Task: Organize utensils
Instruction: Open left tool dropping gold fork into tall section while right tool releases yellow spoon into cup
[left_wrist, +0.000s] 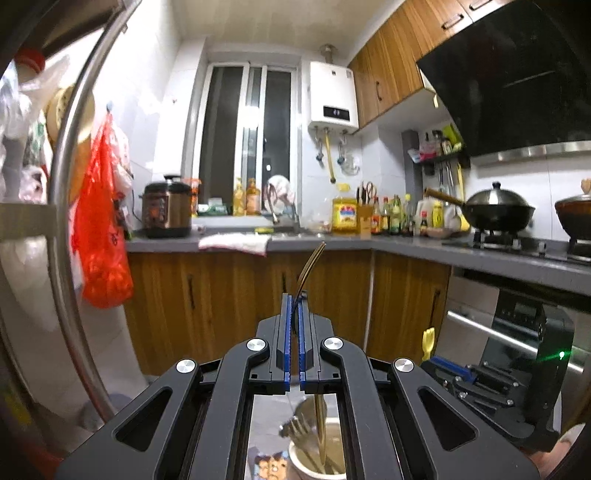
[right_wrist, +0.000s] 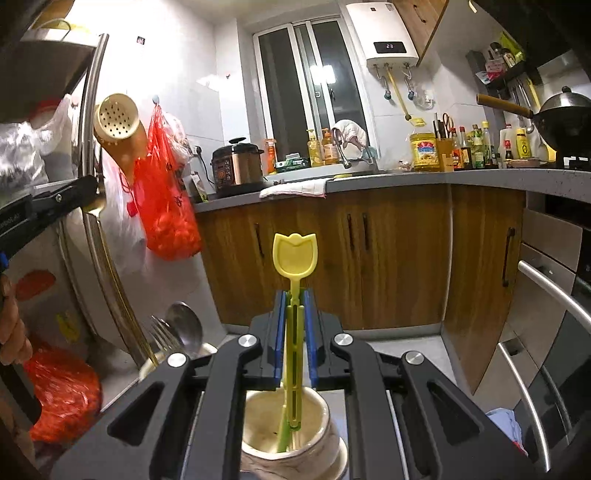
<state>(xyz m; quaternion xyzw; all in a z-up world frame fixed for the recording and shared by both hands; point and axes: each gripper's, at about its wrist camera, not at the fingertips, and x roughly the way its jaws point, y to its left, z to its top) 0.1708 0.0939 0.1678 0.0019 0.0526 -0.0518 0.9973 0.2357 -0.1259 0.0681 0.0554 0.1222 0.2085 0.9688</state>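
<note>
Directly below the left gripper (left_wrist: 295, 314), a white cup (left_wrist: 301, 459) holds a silver fork (left_wrist: 295, 430), a silver spoon (left_wrist: 308, 410) and the lower end of a gold utensil (left_wrist: 309, 266). That gold utensil is thin, curved and shiny; it rises out of the cup, passes between the blue pads and sticks up past them, and the left jaws are clenched on its stem. In the right wrist view the same cup (right_wrist: 208, 349) sits left of the right gripper (right_wrist: 295, 314), with the fork (right_wrist: 166, 334) and spoon (right_wrist: 184, 326) standing in it and the long gold handle (right_wrist: 118, 280) slanting up to the left gripper at the frame's left edge.

Directly below the right gripper stands a second cup, cream inside with a marbled outer wall (right_wrist: 325, 417). In it are the foot of a yellow plastic spoon (right_wrist: 295, 254) and a green stick (right_wrist: 282, 439). The yellow spoon has a tulip-shaped bowl and a slotted flat handle; the right jaws are clenched on that handle, bowl uppermost.

Count: two cups, one fork, one silver spoon, one gold utensil, one yellow spoon, one green stick.

Behind the grippers runs a grey surface (left_wrist: 332, 243) with a white cloth (left_wrist: 236, 243) draped over its edge.
</note>
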